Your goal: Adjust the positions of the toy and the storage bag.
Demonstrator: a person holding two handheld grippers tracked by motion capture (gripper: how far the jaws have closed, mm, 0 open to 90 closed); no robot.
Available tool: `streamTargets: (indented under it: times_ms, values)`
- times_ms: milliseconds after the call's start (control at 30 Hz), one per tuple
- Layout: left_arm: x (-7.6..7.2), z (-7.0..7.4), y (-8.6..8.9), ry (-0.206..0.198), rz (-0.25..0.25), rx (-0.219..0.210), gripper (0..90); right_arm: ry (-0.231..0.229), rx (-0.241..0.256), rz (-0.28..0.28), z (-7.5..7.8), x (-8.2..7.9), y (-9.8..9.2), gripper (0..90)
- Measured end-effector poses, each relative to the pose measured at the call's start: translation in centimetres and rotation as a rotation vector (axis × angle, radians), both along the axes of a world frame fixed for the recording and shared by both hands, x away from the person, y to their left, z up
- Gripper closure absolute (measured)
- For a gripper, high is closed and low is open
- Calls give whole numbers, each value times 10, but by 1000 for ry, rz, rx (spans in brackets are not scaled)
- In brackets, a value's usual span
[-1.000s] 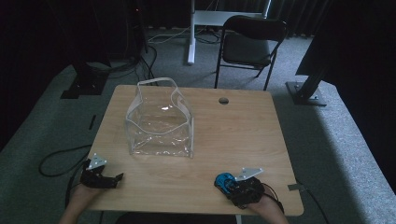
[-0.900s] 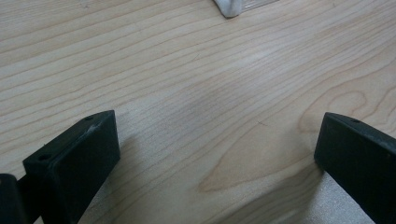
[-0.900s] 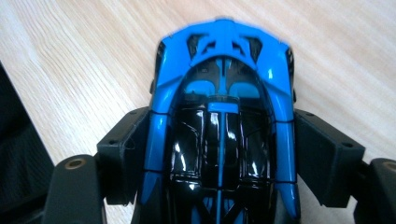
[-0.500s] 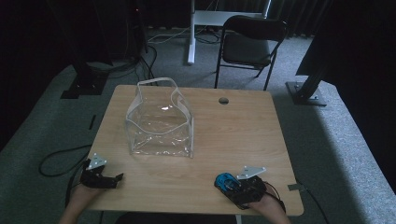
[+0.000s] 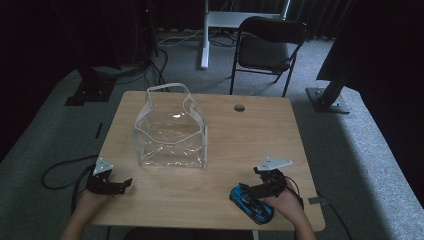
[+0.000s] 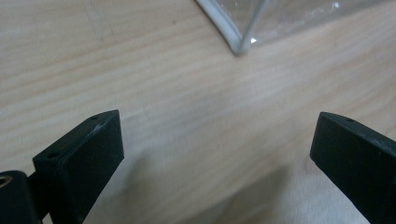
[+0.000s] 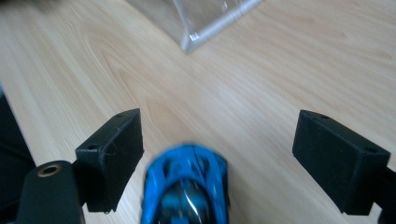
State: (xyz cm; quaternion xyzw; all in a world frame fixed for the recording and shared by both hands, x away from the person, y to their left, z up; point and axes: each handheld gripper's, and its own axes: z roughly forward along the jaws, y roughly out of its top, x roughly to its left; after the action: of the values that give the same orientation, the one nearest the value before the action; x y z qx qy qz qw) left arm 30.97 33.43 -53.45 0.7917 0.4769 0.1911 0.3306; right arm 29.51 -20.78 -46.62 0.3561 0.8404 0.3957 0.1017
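Fingers spread wide on both grippers, nothing pinched. In the right gripper view the right gripper (image 7: pixel 217 158) has its fingers (image 7: pixel 112 156) either side of the blue toy car (image 7: pixel 187 189), apart from it, with bare wood in the gaps. In the left gripper view the left gripper (image 6: pixel 217 158) has only bare bench between its fingers.

Bench (image 5: pixel 250 145): light wood, rounded corners, small round hole (image 5: pixel 239 107) near the 12 o'clock edge. Dark carpet all round; black folding chair (image 5: pixel 267 47) beyond the far edge at 1 o'clock.

Clear plastic bag (image 5: pixel 172 130): stands open-topped at about 10 o'clock from bench centre, white-trimmed edges, handles up. Its near bottom corner shows at the top of both gripper views (image 6: pixel 240 46) (image 7: pixel 189 44).

Open room: wide clear wood from centre out to the 3 o'clock edge, and a clear strip between the bag's near side and the 6 o'clock edge.

Left gripper (image 5: pixel 107 182) sits at the 8 o'clock corner, right at the bench edge; right gripper (image 5: pixel 260 187) at 5 o'clock, close to the near edge.

Car: at 5 o'clock, just inside the near edge, well apart from the bag. Bright blue body, dark glossy cabin, low rounded shape; blurred in the right gripper view.
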Motion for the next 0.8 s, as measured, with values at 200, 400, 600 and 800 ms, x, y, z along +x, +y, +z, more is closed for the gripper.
streamTargets:
  times_ms: [200, 400, 600, 800]
  values:
    - [18, 12, -8, -18, -12, -33, 32, -26, 39, -4, 15, 25, 17, 172]
    - [31, 20, -13, -33, -16, -57, 32, -31, 87, 14, 26, 44, 38, 197]
    - [45, 31, -19, -52, -32, -67, 32, -36, 102, 69, 33, 65, 74, 218]
    - [54, 38, -26, -67, -51, -83, 46, -8, 98, 100, 26, 80, 102, 242]
